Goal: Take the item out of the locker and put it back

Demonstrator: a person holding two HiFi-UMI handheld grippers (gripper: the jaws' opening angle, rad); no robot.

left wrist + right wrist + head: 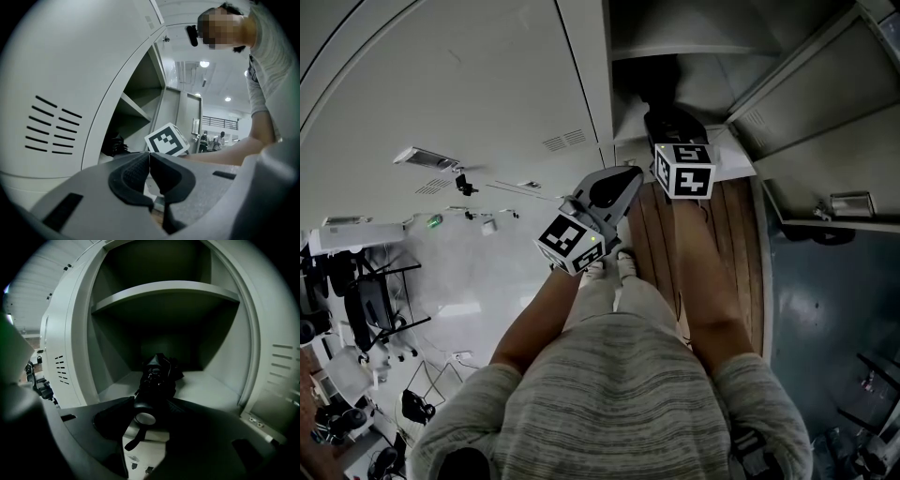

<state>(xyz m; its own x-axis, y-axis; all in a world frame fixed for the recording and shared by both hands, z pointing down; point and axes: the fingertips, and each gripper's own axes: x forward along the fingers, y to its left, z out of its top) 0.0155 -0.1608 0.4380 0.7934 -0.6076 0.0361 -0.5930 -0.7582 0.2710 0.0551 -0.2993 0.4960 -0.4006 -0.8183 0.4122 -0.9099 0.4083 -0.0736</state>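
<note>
One black item (157, 373) lies on the locker (215, 392) floor, under its shelf (164, 289), with its near end at the locker's front edge. The right claw (151, 405) is open at the locker mouth, jaws either side of that end. The left claw (150, 158), closed and empty, is outside the locker, left of its opening.

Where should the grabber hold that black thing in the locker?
Take the black item by its narrow round end, which points out the open front of the locker. Come straight in from the front, jaws on either side; the bunched part behind looks wider, floppier.
</note>
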